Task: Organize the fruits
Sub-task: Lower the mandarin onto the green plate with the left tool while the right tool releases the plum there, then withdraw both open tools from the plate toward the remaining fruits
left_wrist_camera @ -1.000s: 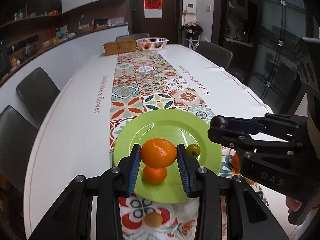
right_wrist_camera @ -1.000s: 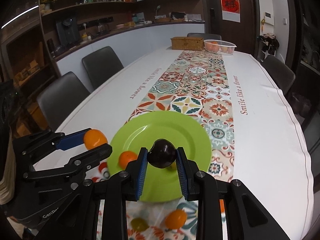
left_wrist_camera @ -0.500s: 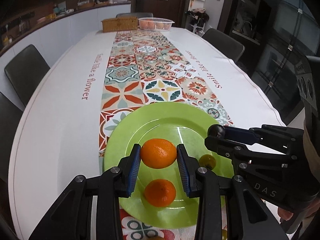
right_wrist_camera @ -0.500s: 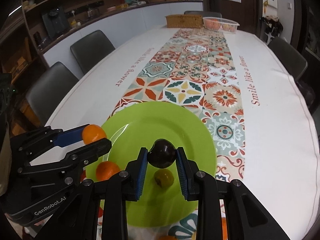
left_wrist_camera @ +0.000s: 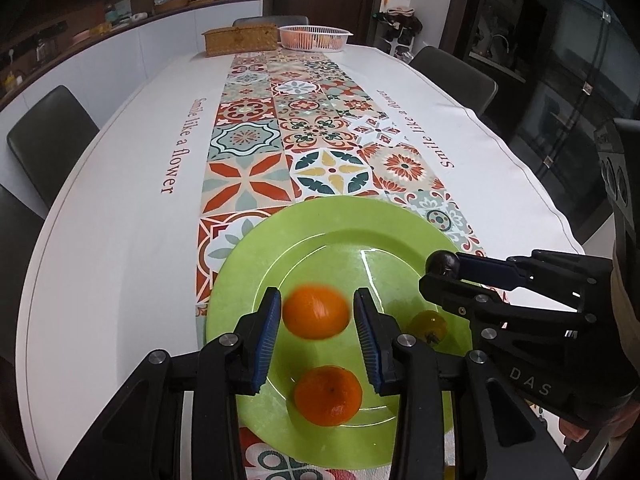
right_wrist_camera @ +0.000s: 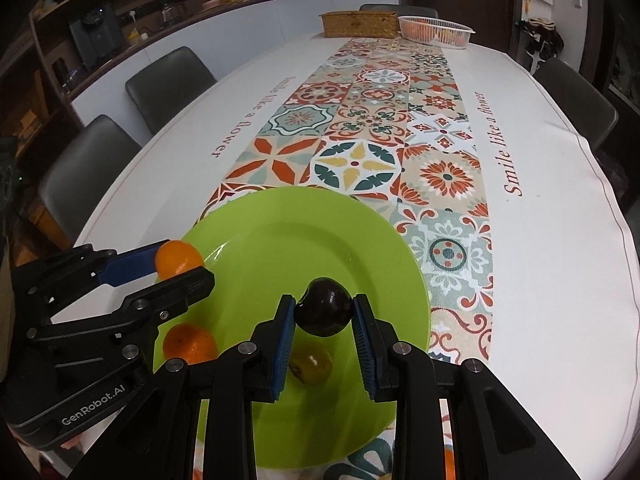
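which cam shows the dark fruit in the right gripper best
The right wrist view shows it best: the dark fruit sits centered and whole between the right gripper pads, over the green plate. The left wrist view shows only a small dark lump at that gripper's tip, seen side-on.

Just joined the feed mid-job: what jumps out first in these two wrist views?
The bright green plate near the table's front edge, already carrying an orange and a small yellow-green fruit. Above it, the left gripper brackets a blurred second orange, and the right gripper clamps a dark fruit.
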The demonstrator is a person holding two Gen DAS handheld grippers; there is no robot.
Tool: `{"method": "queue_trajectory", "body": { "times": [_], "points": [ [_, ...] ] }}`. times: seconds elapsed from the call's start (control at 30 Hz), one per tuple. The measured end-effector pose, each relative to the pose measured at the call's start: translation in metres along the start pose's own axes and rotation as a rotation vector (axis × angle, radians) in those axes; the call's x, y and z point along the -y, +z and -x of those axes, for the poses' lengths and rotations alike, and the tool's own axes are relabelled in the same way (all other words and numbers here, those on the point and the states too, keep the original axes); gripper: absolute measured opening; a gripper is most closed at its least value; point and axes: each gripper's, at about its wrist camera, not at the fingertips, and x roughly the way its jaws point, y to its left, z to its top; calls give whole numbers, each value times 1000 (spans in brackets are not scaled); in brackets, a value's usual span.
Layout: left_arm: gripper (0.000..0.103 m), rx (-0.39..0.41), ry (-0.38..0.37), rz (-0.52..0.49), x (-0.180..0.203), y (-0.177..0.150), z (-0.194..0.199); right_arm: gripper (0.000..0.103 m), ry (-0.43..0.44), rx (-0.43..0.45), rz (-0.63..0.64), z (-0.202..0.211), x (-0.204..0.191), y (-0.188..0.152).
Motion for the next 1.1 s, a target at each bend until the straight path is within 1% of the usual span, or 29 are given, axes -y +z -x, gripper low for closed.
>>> {"method": "queue_trajectory", "body": {
  "times": [0.03,0.07,0.1,0.13,0.2,0.3,0.43,0.63,0.7,0.77,0.9,0.93,1.0,1.1],
  "points": [
    [43,2,3,2,0,0,1,31,2,-2,-6,0,0,0],
    [46,3,3,3,-1,-1,1,34,4,-3,-10,0,1,-1],
    [46,5,4,5,-1,-2,3,39,3,-2,-14,1,1,-1],
    [46,9,9,6,-2,-2,5,41,-3,0,-16,2,1,-2],
    [46,12,33,6,-1,-3,9,41,-10,7,-17,5,1,-3],
    [47,46,55,5,-1,-7,21,41,-11,24,-19,15,1,-8],
    [50,81,108,-2,3,-17,42,41,-15,48,-11,30,-3,-18],
    [50,120,133,-19,14,-31,71,41,-31,113,4,60,-11,-35],
    [50,135,136,-22,17,-33,81,41,-38,139,5,70,-12,-39],
    [51,151,123,-19,21,-37,93,41,-37,160,0,81,-13,-43],
    [54,176,99,-7,27,-44,112,41,-13,186,-23,102,-13,-50],
    [55,182,95,-7,30,-46,116,42,-13,189,-26,107,-13,-52],
    [56,191,100,-9,33,-51,123,49,-17,197,-36,116,-13,-57],
    [59,209,101,-19,41,-60,134,50,-21,214,-44,128,-13,-66]
  ]
}}
